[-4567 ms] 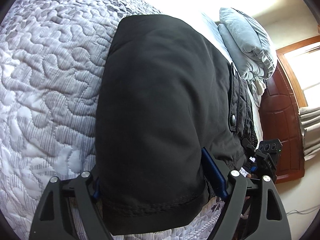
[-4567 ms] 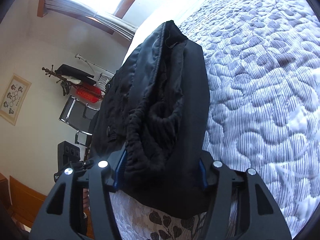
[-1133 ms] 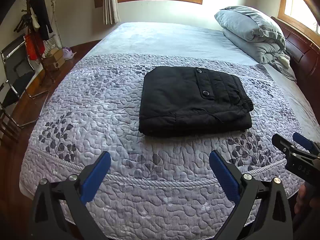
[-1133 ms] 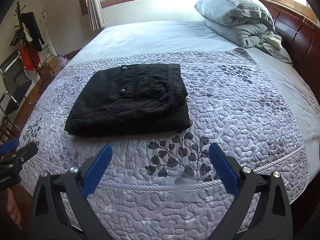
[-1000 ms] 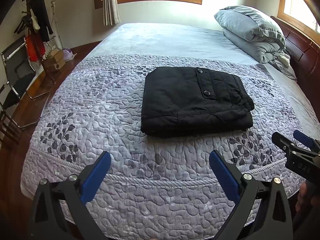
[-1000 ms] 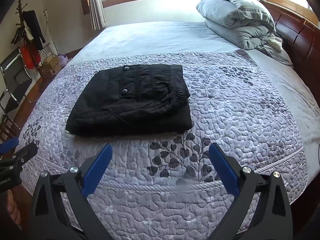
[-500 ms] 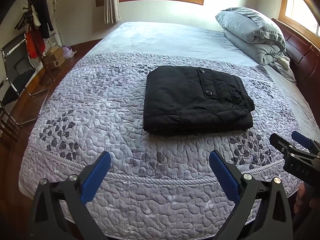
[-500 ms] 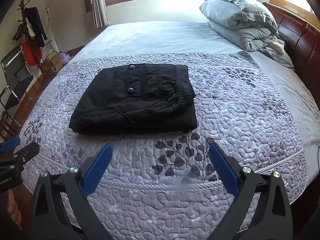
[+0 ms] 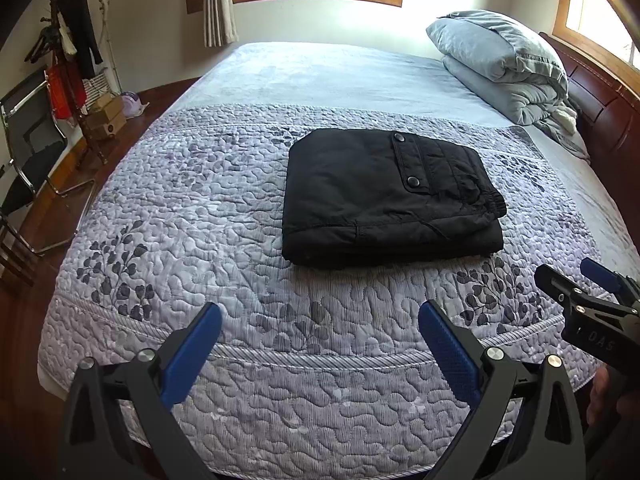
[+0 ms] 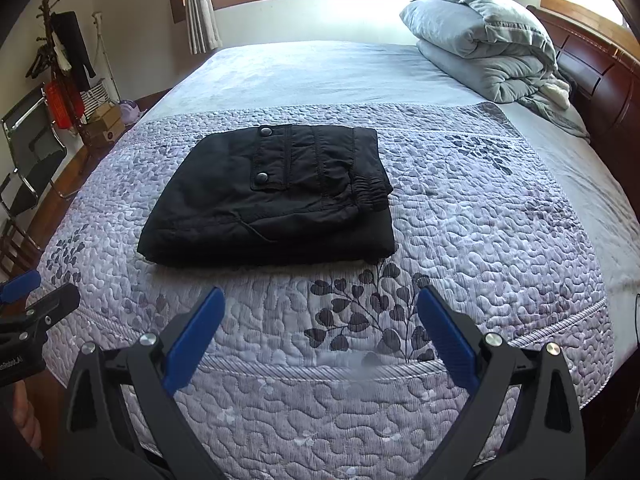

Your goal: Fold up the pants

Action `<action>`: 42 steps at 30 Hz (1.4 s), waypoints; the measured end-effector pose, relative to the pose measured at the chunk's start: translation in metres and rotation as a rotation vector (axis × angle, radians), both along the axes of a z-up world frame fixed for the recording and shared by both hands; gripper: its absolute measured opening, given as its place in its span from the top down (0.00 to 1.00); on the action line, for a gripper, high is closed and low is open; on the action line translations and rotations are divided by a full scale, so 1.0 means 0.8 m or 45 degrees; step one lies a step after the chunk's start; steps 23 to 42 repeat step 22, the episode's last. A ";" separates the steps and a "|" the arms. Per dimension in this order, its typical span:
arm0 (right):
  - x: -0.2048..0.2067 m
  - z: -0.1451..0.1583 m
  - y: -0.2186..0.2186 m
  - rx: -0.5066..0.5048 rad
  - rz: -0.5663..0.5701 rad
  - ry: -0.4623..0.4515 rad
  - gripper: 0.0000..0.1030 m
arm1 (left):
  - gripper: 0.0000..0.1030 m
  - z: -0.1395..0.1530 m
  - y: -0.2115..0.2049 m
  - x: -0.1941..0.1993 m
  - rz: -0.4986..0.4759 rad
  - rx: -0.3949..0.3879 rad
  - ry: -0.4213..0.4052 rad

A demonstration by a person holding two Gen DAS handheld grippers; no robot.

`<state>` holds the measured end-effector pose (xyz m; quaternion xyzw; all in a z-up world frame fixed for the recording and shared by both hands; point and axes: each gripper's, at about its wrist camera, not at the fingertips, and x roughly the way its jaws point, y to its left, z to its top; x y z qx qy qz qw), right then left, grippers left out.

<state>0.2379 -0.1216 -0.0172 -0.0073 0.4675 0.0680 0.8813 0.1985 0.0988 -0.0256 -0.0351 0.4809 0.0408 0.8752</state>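
The black pants (image 9: pixel 384 196) lie folded into a flat rectangle on the quilted bedspread (image 9: pixel 200 208), snap pocket and elastic waistband on top at the right. They also show in the right wrist view (image 10: pixel 272 200). My left gripper (image 9: pixel 318 316) is open and empty, held back above the bed's near edge. My right gripper (image 10: pixel 320 300) is open and empty, also held back from the pants. The right gripper shows at the right edge of the left wrist view (image 9: pixel 580 284).
A folded grey duvet and pillow (image 9: pixel 504 64) lie at the head of the bed by the dark wooden headboard (image 9: pixel 608 112). A chair (image 9: pixel 28 160), a coat rack (image 9: pixel 68 52) and boxes (image 9: pixel 106 118) stand on the floor at the left.
4.6 s ago both grippers were closed around the pants. They have let go and pulled back to the bed's edge. Over the last second the views barely shift.
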 end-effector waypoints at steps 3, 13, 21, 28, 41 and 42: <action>0.000 -0.001 0.000 -0.004 -0.001 -0.002 0.06 | 0.03 -0.001 -0.001 0.000 -0.003 0.003 -0.001; 0.001 -0.006 -0.002 -0.008 -0.010 0.010 0.06 | 0.03 -0.001 -0.006 0.000 -0.015 0.005 -0.008; 0.001 -0.009 -0.006 -0.001 -0.016 0.016 0.06 | 0.03 -0.002 -0.007 0.001 -0.014 -0.012 -0.003; 0.001 -0.009 -0.006 -0.001 -0.017 0.016 0.06 | 0.03 -0.002 -0.007 0.001 -0.015 -0.012 -0.003; 0.001 -0.009 -0.006 -0.001 -0.017 0.016 0.06 | 0.03 -0.002 -0.007 0.001 -0.015 -0.012 -0.003; 0.001 -0.009 -0.006 -0.001 -0.017 0.016 0.06 | 0.03 -0.002 -0.007 0.001 -0.015 -0.012 -0.003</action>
